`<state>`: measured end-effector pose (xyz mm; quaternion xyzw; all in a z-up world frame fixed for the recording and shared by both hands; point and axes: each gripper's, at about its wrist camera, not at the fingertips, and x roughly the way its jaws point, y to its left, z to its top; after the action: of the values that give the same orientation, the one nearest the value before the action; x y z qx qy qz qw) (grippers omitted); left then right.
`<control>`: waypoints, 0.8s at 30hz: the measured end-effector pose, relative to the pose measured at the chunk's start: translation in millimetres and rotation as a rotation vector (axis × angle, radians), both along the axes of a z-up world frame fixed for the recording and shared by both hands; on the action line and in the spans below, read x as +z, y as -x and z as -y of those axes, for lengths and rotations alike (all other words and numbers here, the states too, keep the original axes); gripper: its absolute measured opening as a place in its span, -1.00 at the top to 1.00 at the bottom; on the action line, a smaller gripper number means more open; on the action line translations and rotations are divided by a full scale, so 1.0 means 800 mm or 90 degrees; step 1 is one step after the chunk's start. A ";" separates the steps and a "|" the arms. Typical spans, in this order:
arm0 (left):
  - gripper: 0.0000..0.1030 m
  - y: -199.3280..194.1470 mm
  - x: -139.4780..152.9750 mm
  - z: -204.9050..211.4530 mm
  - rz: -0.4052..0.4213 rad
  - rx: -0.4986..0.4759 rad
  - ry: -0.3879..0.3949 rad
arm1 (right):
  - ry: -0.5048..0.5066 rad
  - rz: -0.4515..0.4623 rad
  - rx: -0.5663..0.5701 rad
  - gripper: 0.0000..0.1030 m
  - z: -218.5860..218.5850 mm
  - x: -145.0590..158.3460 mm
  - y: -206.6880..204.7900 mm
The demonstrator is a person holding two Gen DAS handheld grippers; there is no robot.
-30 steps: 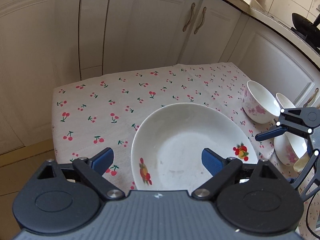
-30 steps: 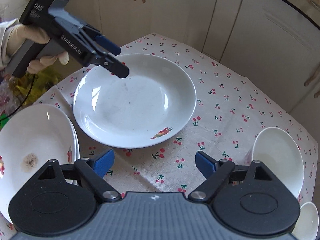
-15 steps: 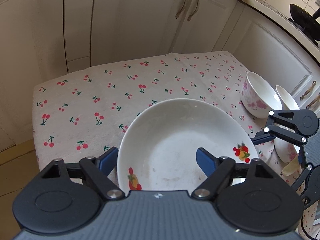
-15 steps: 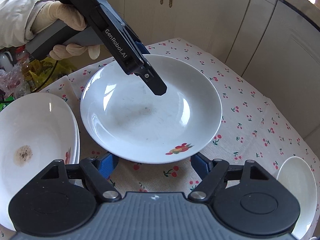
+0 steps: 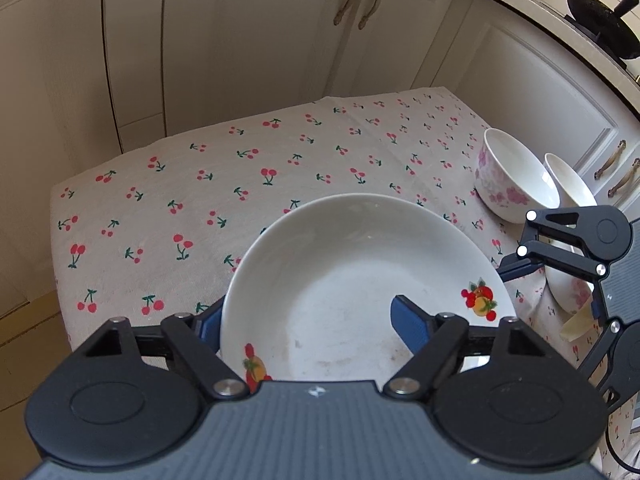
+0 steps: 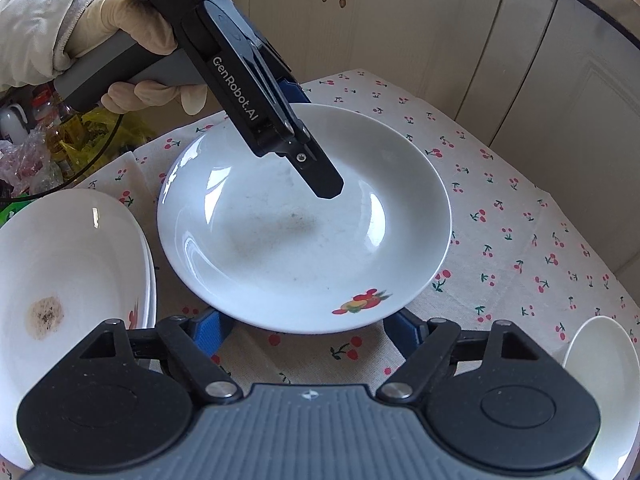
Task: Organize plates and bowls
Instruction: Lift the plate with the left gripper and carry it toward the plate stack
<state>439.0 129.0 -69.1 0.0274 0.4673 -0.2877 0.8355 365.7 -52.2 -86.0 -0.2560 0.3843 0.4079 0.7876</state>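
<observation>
Sitting in the middle of the cherry-print counter [image 5: 224, 200], the white plate [image 6: 304, 240] (the one with fruit decals on its rim) is what both your tools are working on. Your left gripper [image 5: 308, 320] straddles its near rim, one blue pad inside the well and the other outside and below the edge; the jaws are closing, and the rim is between them, though you cannot yet count on both pads pressing. Your right gripper [image 6: 302, 330] sits low at the opposite rim with jaws spread and opening, its pads to either side beneath the edge, nothing pinched. To that gripper's left lies the stack of soiled plates [image 6: 60, 280], probably where this one belongs. Off to the other side stand the floral bowl [image 5: 516, 184] and a second bowl [image 5: 568, 188] just behind it.

Glazed china is slick: a pinch on one rim alone could let the plate tilt and slide out as you lift. Swinging it carelessly could also clip the stack's edge.
</observation>
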 end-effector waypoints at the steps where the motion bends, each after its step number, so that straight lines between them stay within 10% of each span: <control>1: -0.59 0.001 0.000 0.000 0.001 -0.001 -0.001 | 0.000 0.002 -0.001 -0.65 0.000 0.000 0.001; 24: -0.59 0.021 0.036 -0.001 0.044 0.009 0.002 | -0.012 0.036 -0.017 -0.65 0.006 0.026 0.018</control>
<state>421.9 129.6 -40.5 0.0325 0.4378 -0.2812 0.8533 351.5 -56.8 -65.3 -0.2549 0.3614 0.3937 0.8059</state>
